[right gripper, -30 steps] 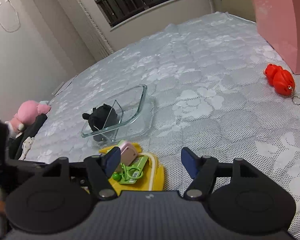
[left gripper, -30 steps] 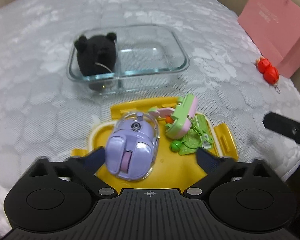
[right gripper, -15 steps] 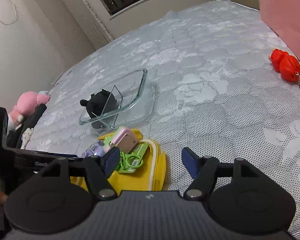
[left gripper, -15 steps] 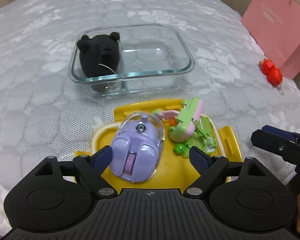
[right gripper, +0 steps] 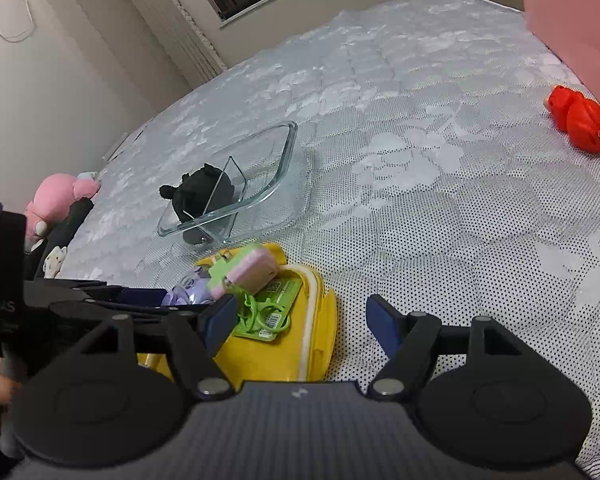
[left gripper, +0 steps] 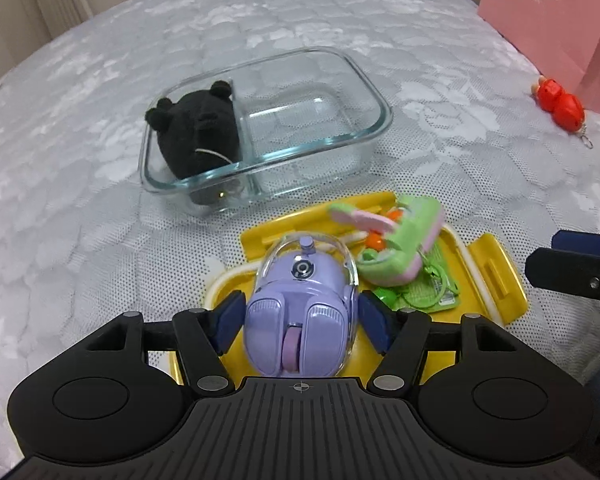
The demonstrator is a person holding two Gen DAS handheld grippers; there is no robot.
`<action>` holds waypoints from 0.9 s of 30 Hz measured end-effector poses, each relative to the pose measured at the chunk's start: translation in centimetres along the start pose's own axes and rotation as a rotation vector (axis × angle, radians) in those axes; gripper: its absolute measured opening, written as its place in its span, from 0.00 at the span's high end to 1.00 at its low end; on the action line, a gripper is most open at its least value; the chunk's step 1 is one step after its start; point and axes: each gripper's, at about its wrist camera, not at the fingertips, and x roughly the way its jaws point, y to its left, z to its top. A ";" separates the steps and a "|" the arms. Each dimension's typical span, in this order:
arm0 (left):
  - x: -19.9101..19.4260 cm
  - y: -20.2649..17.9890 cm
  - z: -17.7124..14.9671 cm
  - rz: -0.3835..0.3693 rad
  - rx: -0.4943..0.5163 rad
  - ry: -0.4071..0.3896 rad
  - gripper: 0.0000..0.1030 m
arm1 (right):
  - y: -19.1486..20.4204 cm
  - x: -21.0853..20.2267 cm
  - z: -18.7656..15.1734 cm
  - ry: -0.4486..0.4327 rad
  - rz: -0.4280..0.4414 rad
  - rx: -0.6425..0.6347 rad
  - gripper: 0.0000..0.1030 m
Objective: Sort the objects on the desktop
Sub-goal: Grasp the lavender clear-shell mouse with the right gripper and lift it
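A purple computer mouse (left gripper: 300, 312) with a clear shell lies on a yellow tray (left gripper: 496, 280). My left gripper (left gripper: 302, 320) is closing on the mouse, with a blue pad against each of its sides. Beside the mouse on the tray are a green-and-pink gadget (left gripper: 408, 240) and a green tag with a loop (left gripper: 428, 292). Behind the tray stands a divided glass dish (left gripper: 376, 120) with a black plush bear (left gripper: 200, 132) in its left compartment. My right gripper (right gripper: 300, 324) hovers at the tray's right edge, its jaws opening slightly and gripping nothing.
A red keychain toy (left gripper: 560, 106) lies at the far right of the quilted bed cover, next to a pink paper bag (left gripper: 548, 20). A pink plush (right gripper: 60, 196) sits at the bed's left edge by the wall. A hand shows at lower left in the right wrist view.
My left gripper's jaws spread wide, centred on the mouse, then closed onto its sides. The right gripper came a little nearer the tray's right edge.
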 end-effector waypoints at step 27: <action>-4.9 4.9 1.0 -0.218 -0.208 -0.039 0.59 | 2.2 1.3 -0.6 0.074 0.204 0.028 0.28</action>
